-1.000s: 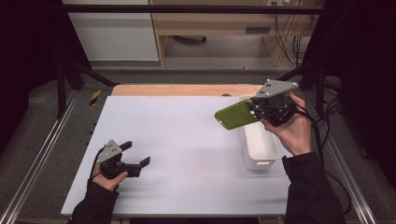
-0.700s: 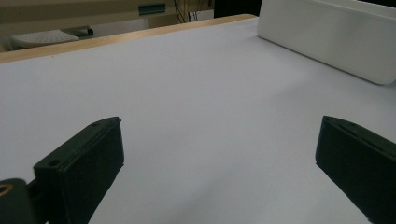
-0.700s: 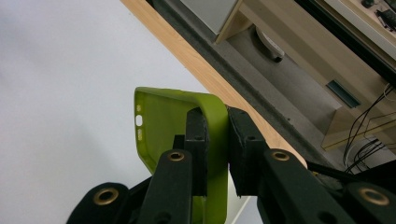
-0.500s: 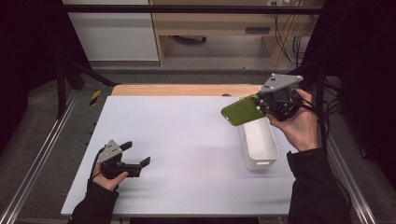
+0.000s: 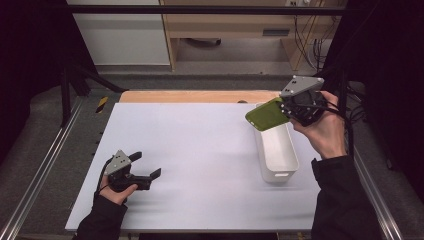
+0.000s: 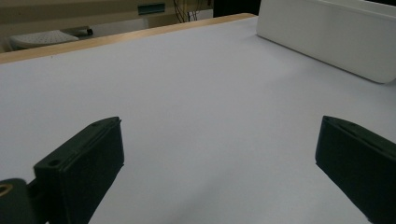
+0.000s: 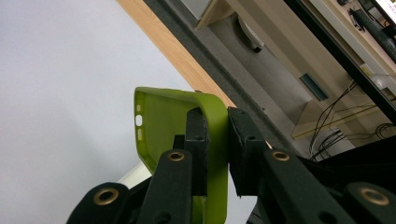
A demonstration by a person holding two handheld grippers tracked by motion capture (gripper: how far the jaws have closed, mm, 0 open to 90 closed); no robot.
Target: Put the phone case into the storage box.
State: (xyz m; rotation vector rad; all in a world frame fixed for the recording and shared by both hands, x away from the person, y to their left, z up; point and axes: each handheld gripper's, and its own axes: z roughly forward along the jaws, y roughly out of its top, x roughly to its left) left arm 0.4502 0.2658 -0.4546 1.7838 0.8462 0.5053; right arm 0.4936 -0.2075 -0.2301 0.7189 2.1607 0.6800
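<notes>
Up it comes: the right gripper (image 5: 289, 111), at the upper right of the high view, has carried the soft olive-green rubbery phone case (image 5: 267, 114) higher and farther toward the back edge than it was a second ago, when the case hung lower over the middle of the long white plastic bin (image 5: 276, 152). Now the case floats above the bin's far end, clear of the rim, tilted with its free end pointing left. In the right gripper view the jaws are pinched on one side wall of the phone case (image 7: 187, 135), one pad inside the shell, one outside. That reads as a lift-out: the case looks freed from the bin and ready to travel over the pale grey table mat (image 5: 200, 150). Lower left of the high view, no change: the left gripper (image 5: 150, 170) rests on the mat, jaws spread wide on nothing, the bin's wall (image 6: 327, 37) ahead at upper right
</notes>
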